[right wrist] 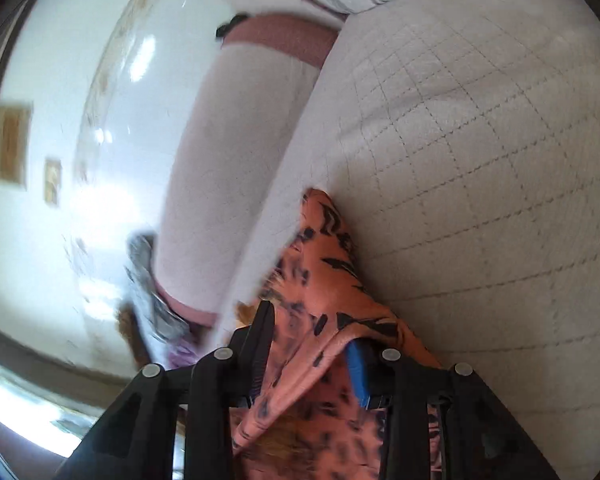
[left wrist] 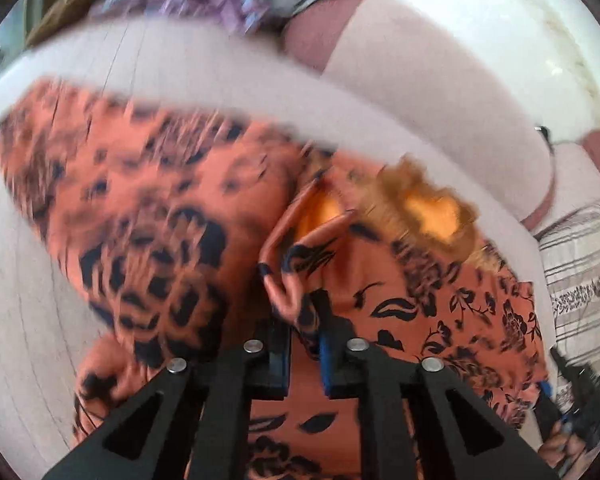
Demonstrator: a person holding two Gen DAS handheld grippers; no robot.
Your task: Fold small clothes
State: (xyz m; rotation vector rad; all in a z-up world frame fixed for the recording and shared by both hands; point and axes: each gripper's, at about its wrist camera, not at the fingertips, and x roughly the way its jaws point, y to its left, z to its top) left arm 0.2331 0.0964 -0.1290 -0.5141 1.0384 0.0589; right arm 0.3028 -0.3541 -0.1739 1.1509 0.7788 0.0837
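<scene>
An orange garment (left wrist: 148, 208) with a black flower print lies spread on the white quilted surface (left wrist: 40, 280). A raised fold of it runs up between the blue pads (left wrist: 327, 364) of my left gripper (left wrist: 304, 320), whose jaws stand narrowly apart and pinch that fold. An orange lining patch (left wrist: 432, 216) shows near the neck opening. In the right wrist view a corner of the same garment (right wrist: 332, 280) drapes between the fingers of my right gripper (right wrist: 308, 336), which is shut on the bunched cloth. Its blue pad (right wrist: 358, 372) shows on the right.
Purple and grey clothes (left wrist: 228, 4) lie heaped at the far edge of the quilted surface (right wrist: 480, 160). A striped cloth (left wrist: 580, 264) lies to the right. The glossy white floor (right wrist: 60, 60) drops away on the left of the right wrist view. The other gripper (left wrist: 572, 396) shows at the lower right.
</scene>
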